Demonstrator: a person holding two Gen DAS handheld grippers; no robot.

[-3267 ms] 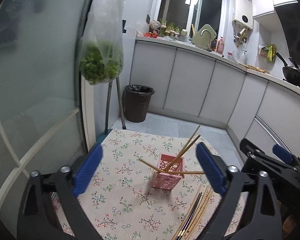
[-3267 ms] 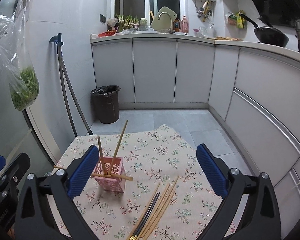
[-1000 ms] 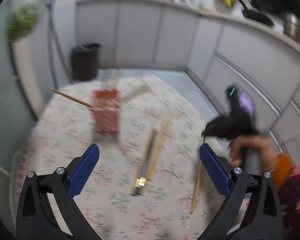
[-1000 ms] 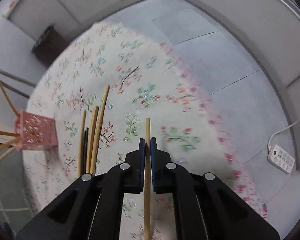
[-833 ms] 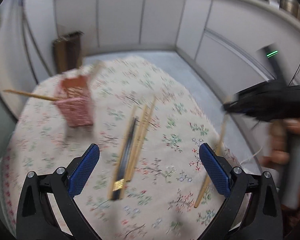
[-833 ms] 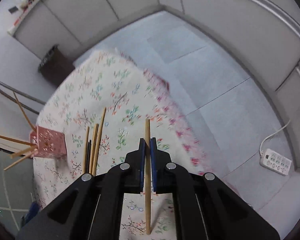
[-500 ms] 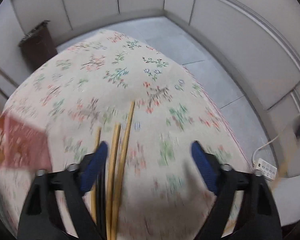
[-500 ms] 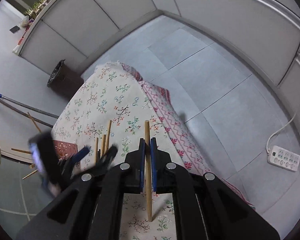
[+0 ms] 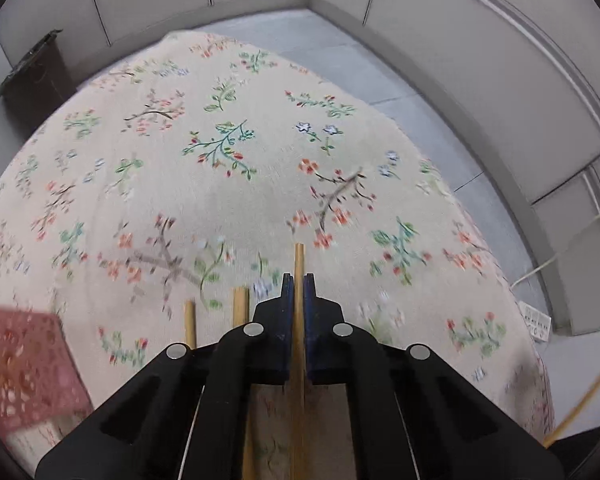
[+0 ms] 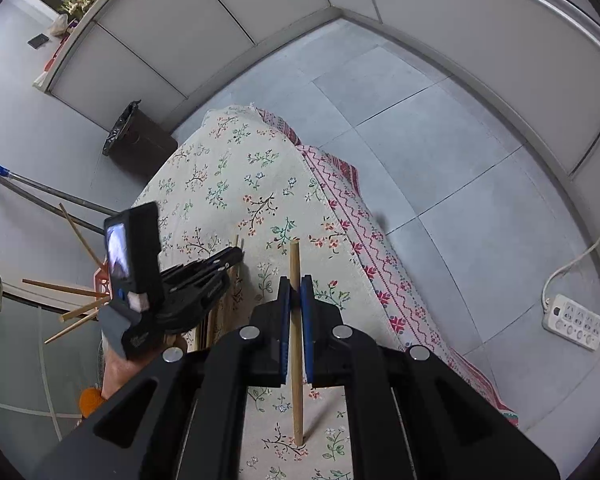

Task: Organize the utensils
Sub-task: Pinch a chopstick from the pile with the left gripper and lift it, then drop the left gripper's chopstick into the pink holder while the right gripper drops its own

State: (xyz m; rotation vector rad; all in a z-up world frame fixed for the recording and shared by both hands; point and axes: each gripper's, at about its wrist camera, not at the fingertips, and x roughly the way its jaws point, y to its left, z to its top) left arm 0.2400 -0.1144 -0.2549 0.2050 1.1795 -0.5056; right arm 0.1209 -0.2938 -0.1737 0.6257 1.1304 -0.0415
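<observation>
My left gripper points down at the floral tablecloth, its jaws closing tight around a wooden chopstick from the loose pile. Two more chopstick ends lie just left of it. The pink holder is blurred at the lower left. In the right wrist view, my right gripper is shut on another wooden chopstick, held above the table's right side. The left gripper reaches onto the pile there. Behind it the pink holder is mostly hidden, with chopsticks sticking out.
The table edge with a red patterned hem drops to a grey tiled floor. A dark trash bin stands beyond the table, a mop handle leans at the left, and a white power strip lies on the floor at the right.
The left gripper swung down over the loose chopsticks and went from wide open to shut on one. The right gripper rose a little with its chopstick still held.
</observation>
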